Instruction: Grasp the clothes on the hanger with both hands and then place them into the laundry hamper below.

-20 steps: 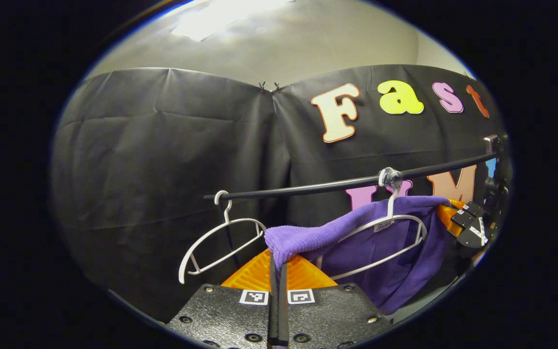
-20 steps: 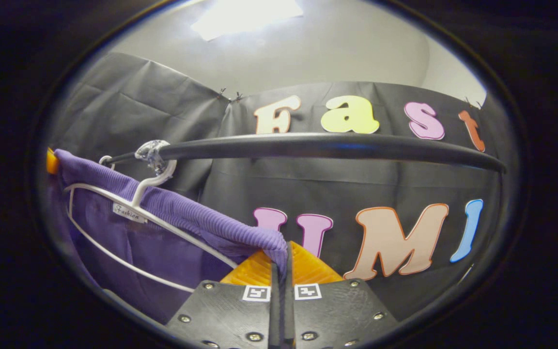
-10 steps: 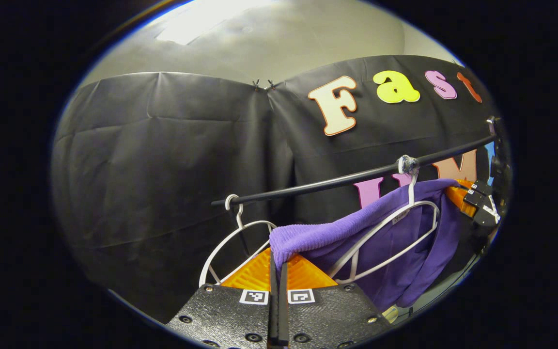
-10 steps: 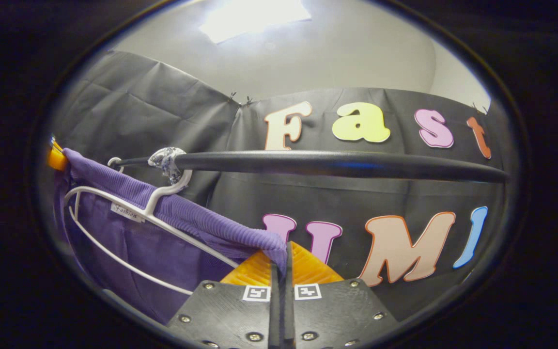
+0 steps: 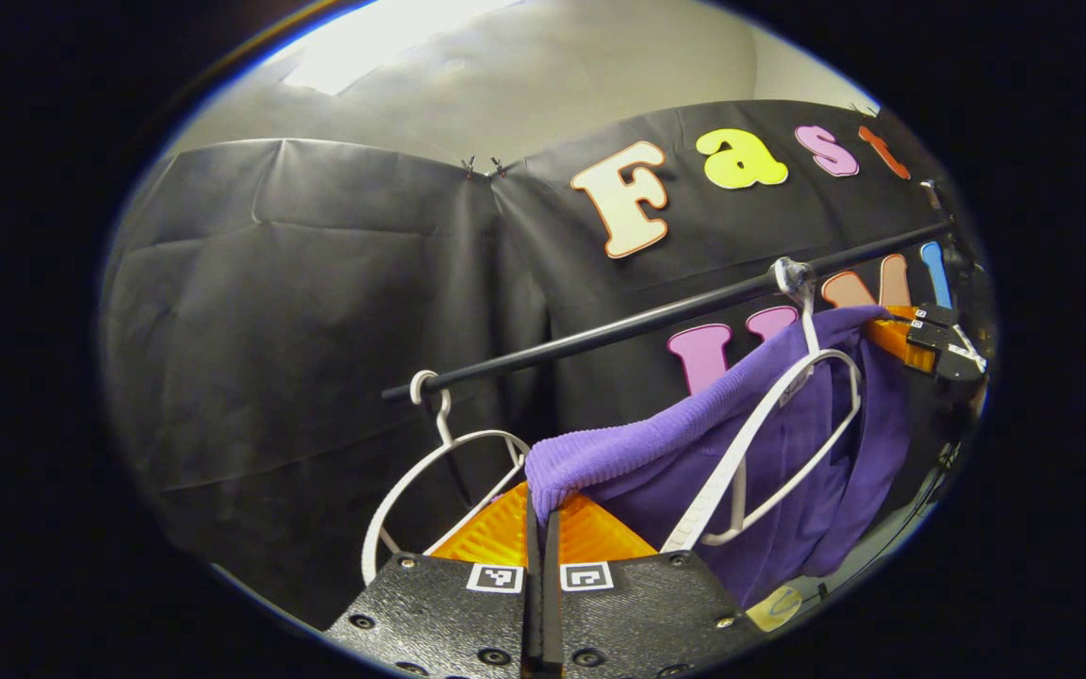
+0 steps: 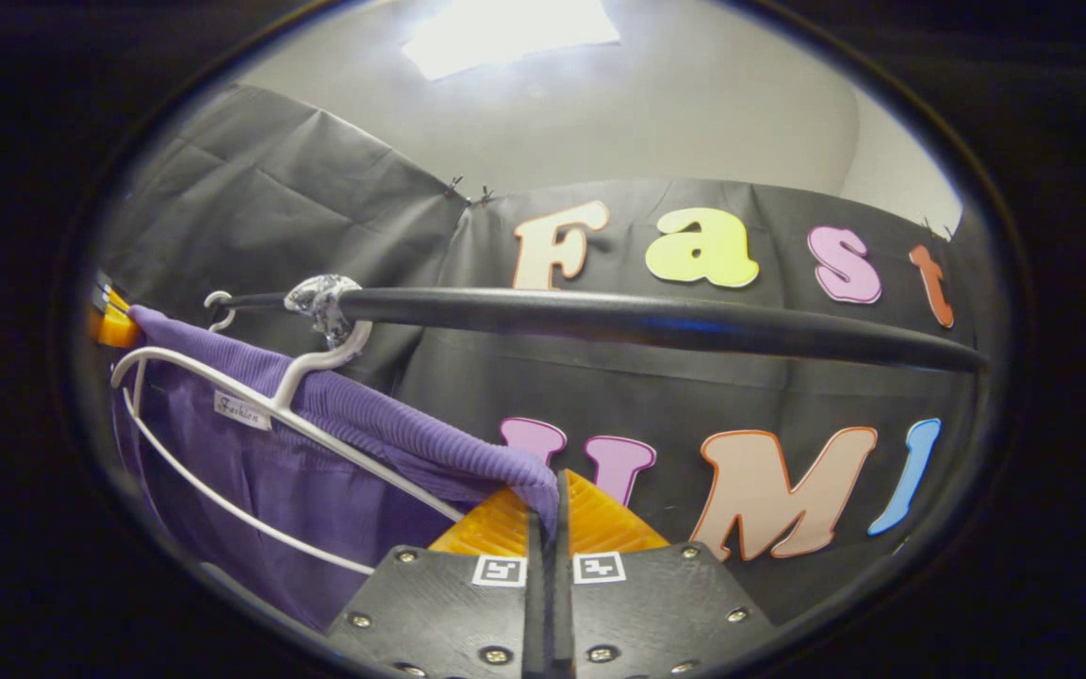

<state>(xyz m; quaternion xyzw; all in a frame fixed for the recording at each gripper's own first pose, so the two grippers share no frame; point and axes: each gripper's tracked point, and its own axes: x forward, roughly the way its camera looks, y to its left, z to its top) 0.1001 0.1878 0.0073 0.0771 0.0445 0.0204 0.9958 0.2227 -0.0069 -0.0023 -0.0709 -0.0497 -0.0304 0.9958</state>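
Both jaws pinch one purple top (image 5: 769, 453), left gripper (image 5: 543, 505) and right gripper (image 6: 548, 500) at opposite ends, so it can slide off its white hanger (image 6: 251, 405) on the rail (image 6: 656, 321).

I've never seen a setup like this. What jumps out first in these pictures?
The purple garment stands out: it hangs stretched between two hand-held grippers, the left hand-held gripper pinching one ribbed end and the right hand-held gripper the other. A white hanger lies against the cloth, hooked on the black rail. A second, bare white hanger hangs near the rail's left end in the left gripper view.
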